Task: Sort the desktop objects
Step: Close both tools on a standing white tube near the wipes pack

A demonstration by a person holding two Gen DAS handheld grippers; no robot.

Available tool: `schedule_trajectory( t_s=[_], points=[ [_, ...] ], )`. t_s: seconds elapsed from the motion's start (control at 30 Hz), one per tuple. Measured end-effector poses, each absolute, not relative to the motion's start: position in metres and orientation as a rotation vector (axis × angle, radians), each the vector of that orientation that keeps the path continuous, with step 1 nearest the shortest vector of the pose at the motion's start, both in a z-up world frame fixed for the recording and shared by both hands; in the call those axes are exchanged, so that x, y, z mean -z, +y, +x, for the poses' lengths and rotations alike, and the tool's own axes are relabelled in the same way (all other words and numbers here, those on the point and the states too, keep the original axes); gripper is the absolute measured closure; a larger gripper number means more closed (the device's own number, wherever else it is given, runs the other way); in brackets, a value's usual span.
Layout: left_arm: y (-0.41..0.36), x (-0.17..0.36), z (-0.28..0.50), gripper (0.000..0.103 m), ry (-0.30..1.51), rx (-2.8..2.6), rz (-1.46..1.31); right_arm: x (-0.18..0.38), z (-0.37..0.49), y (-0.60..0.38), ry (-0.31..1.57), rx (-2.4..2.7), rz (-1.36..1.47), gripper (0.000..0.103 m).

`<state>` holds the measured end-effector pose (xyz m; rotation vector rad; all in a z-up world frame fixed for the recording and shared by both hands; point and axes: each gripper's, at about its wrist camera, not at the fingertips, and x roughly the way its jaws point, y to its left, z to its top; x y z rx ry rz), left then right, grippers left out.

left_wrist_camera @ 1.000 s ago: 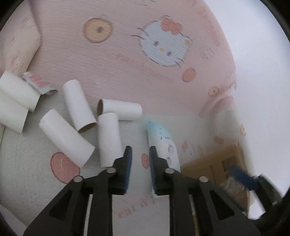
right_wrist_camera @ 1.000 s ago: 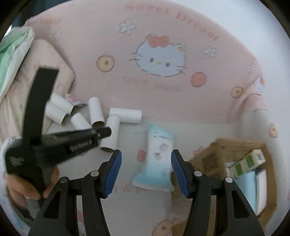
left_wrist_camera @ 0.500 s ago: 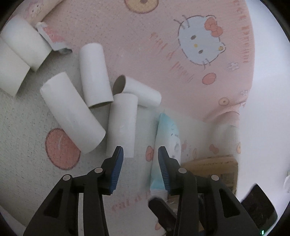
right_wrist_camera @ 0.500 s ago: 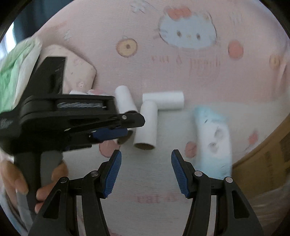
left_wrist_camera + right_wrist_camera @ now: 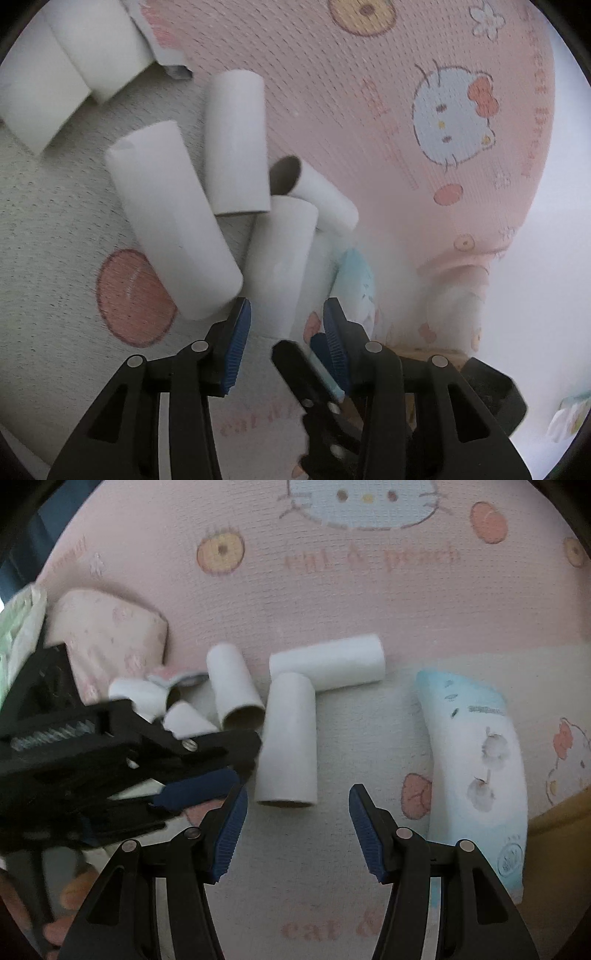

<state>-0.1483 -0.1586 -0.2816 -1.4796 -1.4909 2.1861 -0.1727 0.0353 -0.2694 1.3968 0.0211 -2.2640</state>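
Several white cardboard tubes lie on a pink cartoon-print cloth. The nearest tube (image 5: 279,266) lies just ahead of my open, empty left gripper (image 5: 286,314). In the right wrist view that same tube (image 5: 290,738) lies just ahead of my open, empty right gripper (image 5: 297,803). The left gripper's fingers (image 5: 207,786) show at the left, beside the tube. A light blue tissue pack (image 5: 476,771) lies to the right; it also shows in the left wrist view (image 5: 356,284), partly behind the right finger. The right gripper's finger (image 5: 295,365) pokes in low down.
More tubes (image 5: 327,664) (image 5: 234,686) (image 5: 170,221) cluster at the left, with a torn wrapper (image 5: 175,675) and a pink fabric pouch (image 5: 107,638) behind. A brown cardboard box edge (image 5: 554,812) shows at the right.
Both grippers have moved forward and down toward the tubes. The left gripper has opened from nearly shut. The right gripper has swung left, from the tissue pack to the nearest tube.
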Motion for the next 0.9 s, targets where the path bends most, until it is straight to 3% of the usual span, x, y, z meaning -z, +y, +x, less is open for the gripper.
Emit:
schedule_trajectory(
  t_s=[0.13, 0.37, 0.4, 0.43, 0.47, 0.9],
  points=[
    [-0.162, 0.284, -0.149, 0.059, -1.53, -2.166, -1.468, 0.282, -0.178, 0.025, 0.088, 2.223, 1.412, 0.048],
    [-0.156, 0.285, -0.155, 0.059, -1.504, -2.165, -1.491, 0.297, -0.19, 0.018, 0.014, 2.181, 1.442, 0.049],
    [-0.156, 0.285, -0.155, 0.059, -1.503, -2.162, -1.493, 0.299, -0.191, 0.018, 0.016, 2.173, 1.451, 0.05],
    [-0.156, 0.286, -0.155, 0.059, -1.502, -2.16, -1.496, 0.301, -0.192, 0.018, 0.013, 2.164, 1.461, 0.06],
    [-0.156, 0.286, -0.155, 0.059, -1.499, -2.16, -1.503, 0.303, -0.192, 0.018, -0.003, 2.15, 1.457, 0.061],
    [-0.133, 0.303, -0.161, 0.058, -1.396, -2.098, -1.671, 0.293, -0.144, 0.03, 0.073, 2.132, 1.478, 0.061]
  ],
)
